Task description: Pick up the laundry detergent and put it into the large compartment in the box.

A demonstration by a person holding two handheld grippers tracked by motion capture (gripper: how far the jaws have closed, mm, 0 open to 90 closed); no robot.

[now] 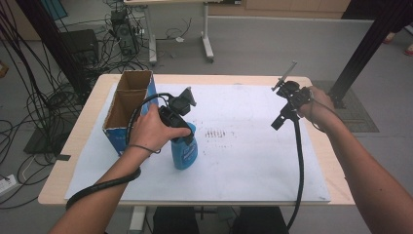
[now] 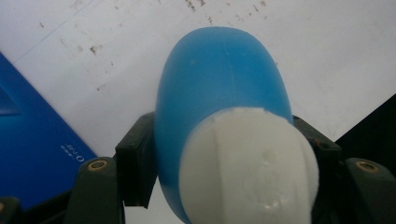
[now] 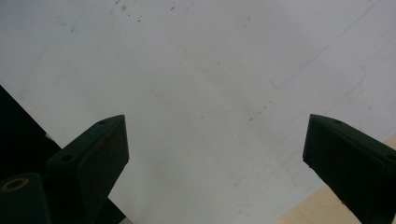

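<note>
**Left tongs clamped on blue bottle, right tongs wide over bare sheet**

Left tongs (image 1: 182,127) grip the blue bottle (image 1: 185,151) near its top; in the left gripper view the pads (image 2: 135,163) press both sides of the blue body just under the white cap (image 2: 247,163). Bottle stands upright on the white sheet (image 1: 243,156) covering the counter (image 1: 83,141), directly under the left tongs.

Just left of the left tongs: a cardboard box (image 1: 127,105) with blue outer walls, open at the top, 2 compartments. What shows of their insides looks bare; the bottoms are hidden. Box and bottle are near each other; contact cannot be told, so room is tight on that side.

Right of the left tongs, open sheet runs all the way to the right tongs (image 1: 281,119), with only a patch of small dark marks (image 1: 215,133) between them.

Right tongs are spread wide, nothing between them, held above the sheet well apart from the bottle. In the right gripper view the sheet edge and bare wood of the counter (image 3: 317,210) sit close under the right-hand jaw, so the counter's right edge is near. The front counter edge lies toward the person, with free sheet in front of both tongs.
</note>
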